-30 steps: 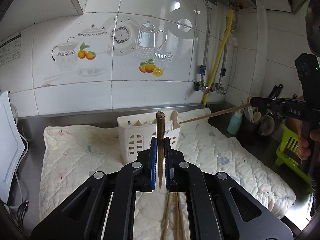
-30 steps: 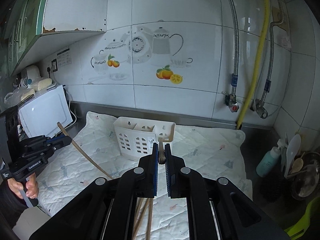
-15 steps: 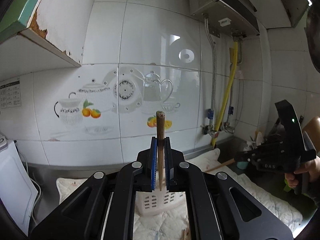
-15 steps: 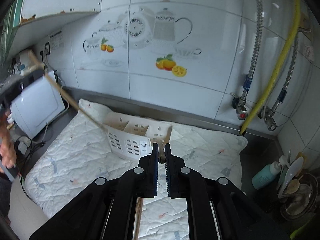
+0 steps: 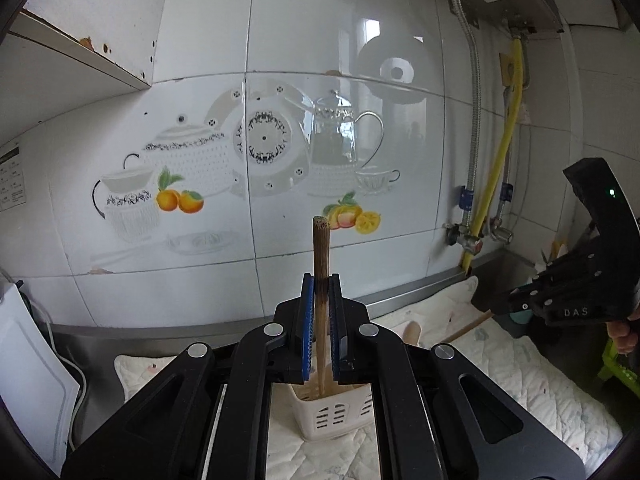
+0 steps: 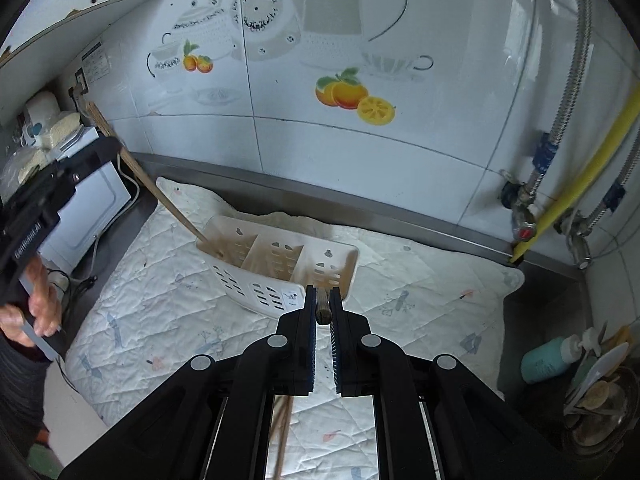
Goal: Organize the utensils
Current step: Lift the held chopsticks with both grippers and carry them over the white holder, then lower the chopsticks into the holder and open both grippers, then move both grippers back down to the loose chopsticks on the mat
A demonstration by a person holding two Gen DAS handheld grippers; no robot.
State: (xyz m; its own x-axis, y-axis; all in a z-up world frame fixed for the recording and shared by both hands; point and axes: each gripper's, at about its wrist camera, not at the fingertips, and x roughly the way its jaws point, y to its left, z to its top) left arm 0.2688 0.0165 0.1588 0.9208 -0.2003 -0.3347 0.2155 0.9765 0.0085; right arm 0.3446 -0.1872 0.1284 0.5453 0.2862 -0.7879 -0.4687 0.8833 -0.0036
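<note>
Left wrist view: the left gripper (image 5: 320, 300) has its jaws clenched on a wooden chopstick (image 5: 321, 248), which stands upright with its lower tip inside the white utensil caddy (image 5: 332, 412) on the quilted mat (image 5: 516, 364).

Right wrist view: the right gripper (image 6: 322, 308) grips a second chopstick (image 6: 322, 309) end-on, just in front of the caddy's right compartment. The caddy sits near the surface's back edge; the first chopstick slants into its left compartment.

Left chopstick (image 6: 160, 194) tip now down inside caddy (image 6: 280, 268) end compartment; 0.5 s ago it was above the rim.
</note>
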